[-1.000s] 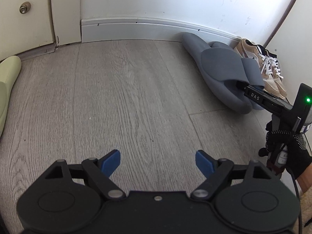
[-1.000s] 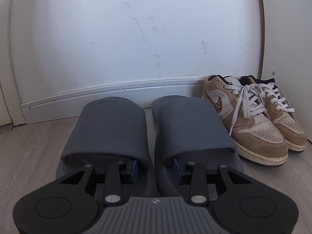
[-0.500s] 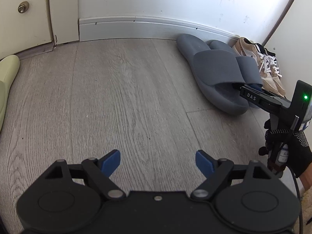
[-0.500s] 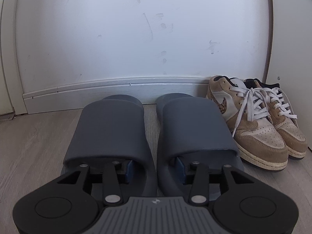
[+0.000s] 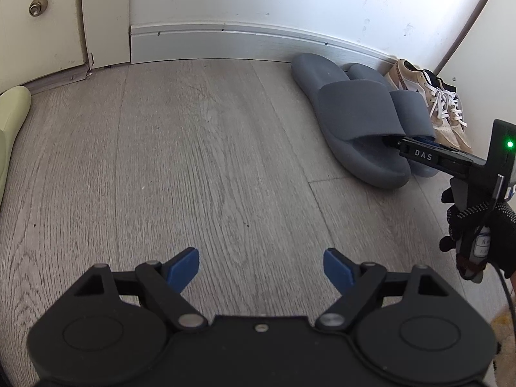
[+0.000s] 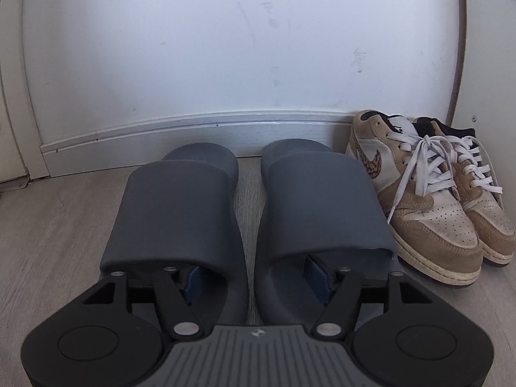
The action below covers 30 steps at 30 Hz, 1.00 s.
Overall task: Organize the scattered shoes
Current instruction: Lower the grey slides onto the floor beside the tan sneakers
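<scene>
The right hand-held gripper (image 6: 254, 282) has one finger tucked under the strap of each gray slipper (image 6: 174, 213), spread wide, so both can be moved as a pair. It is not pinching anything. The slippers sit side by side on the floor (image 5: 200, 161), close to the wall (image 6: 225, 48), just beside the tan sneakers (image 6: 429, 206), so the shoes make a neat row. The left hand-held gripper (image 5: 261, 266) hangs above bare floor, spread wide and empty, maybe waiting for the green shoe (image 5: 9, 129) far off to the side.

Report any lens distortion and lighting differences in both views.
Left wrist view: baseboard bows into a curve, corners vignette dark, floor evenly daylit. Right wrist view: baseboard also bows; grey slides dim, their openings in shadow.
</scene>
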Each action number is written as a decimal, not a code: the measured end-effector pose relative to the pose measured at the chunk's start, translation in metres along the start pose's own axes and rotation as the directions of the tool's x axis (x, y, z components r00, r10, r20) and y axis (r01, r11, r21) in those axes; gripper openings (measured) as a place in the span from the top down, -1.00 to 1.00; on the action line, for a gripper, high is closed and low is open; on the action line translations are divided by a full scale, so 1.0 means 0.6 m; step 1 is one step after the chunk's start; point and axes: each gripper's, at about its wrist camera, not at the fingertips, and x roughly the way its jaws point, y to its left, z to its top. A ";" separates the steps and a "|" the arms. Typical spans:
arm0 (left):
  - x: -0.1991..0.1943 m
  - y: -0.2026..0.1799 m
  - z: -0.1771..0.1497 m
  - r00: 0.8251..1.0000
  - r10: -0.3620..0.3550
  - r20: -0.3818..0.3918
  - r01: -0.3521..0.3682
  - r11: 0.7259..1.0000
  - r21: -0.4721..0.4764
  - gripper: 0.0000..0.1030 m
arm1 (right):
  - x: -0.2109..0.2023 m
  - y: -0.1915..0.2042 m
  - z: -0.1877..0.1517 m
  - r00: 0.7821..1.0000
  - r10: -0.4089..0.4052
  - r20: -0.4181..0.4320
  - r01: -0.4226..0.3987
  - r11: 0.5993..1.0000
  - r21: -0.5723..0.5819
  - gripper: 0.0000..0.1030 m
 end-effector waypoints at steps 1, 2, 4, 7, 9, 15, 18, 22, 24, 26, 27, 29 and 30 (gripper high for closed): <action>0.000 0.000 0.000 1.000 0.000 0.000 0.000 1.000 0.001 -0.65 | 0.000 0.002 0.001 1.000 0.005 -0.006 -0.005 1.000 -0.008 -0.33; 0.000 0.001 0.000 1.000 0.001 0.000 -0.001 1.000 0.001 -0.65 | 0.001 0.004 0.002 1.000 0.009 -0.011 -0.009 1.000 -0.015 -0.33; 0.001 0.002 0.000 1.000 0.001 -0.003 -0.001 1.000 -0.001 -0.65 | 0.002 0.010 0.003 1.000 0.013 -0.015 -0.013 0.999 -0.041 -0.35; 0.004 0.003 0.000 1.000 0.002 -0.008 -0.002 1.000 -0.001 -0.65 | 0.004 0.016 0.008 0.999 0.017 -0.037 -0.020 0.997 -0.077 -0.45; 0.006 0.003 0.000 1.000 0.002 -0.012 -0.002 1.000 0.003 -0.65 | 0.006 0.019 0.013 0.998 0.023 -0.059 -0.028 0.995 -0.093 -0.48; 0.011 0.007 -0.001 1.000 0.002 -0.017 -0.002 1.000 0.001 -0.65 | 0.000 0.038 0.011 0.998 -0.003 -0.057 -0.007 0.986 -0.168 -0.49; 0.013 0.010 -0.001 1.000 0.003 -0.020 -0.003 1.000 -0.006 -0.65 | -0.005 0.060 0.004 0.998 -0.064 -0.020 0.058 0.972 -0.228 -0.53; 0.011 0.014 -0.002 1.000 0.004 -0.019 -0.005 1.000 -0.005 -0.65 | -0.007 0.088 -0.002 0.989 -0.149 0.020 0.148 0.947 -0.285 -0.55; 0.010 0.017 -0.001 1.000 0.006 -0.017 -0.007 1.000 -0.009 -0.65 | -0.005 0.098 -0.004 0.983 -0.179 0.036 0.181 0.931 -0.316 -0.59; 0.009 0.021 -0.001 1.000 0.007 -0.017 -0.007 1.000 -0.019 -0.65 | -0.003 0.112 -0.006 0.974 -0.218 0.057 0.223 0.905 -0.363 -0.64; 0.009 0.022 -0.001 1.000 0.006 -0.018 -0.007 1.000 -0.023 -0.65 | -0.002 0.116 -0.008 0.971 -0.231 0.067 0.238 0.895 -0.378 -0.67; 0.010 0.025 -0.001 1.000 0.004 -0.020 -0.004 0.999 -0.031 -0.65 | -0.003 0.116 -0.011 0.968 -0.239 0.074 0.249 0.893 -0.374 -0.69; 0.009 0.025 -0.001 1.000 0.003 -0.020 -0.004 0.999 -0.033 -0.65 | -0.004 0.113 -0.011 0.968 -0.240 0.072 0.249 0.900 -0.358 -0.69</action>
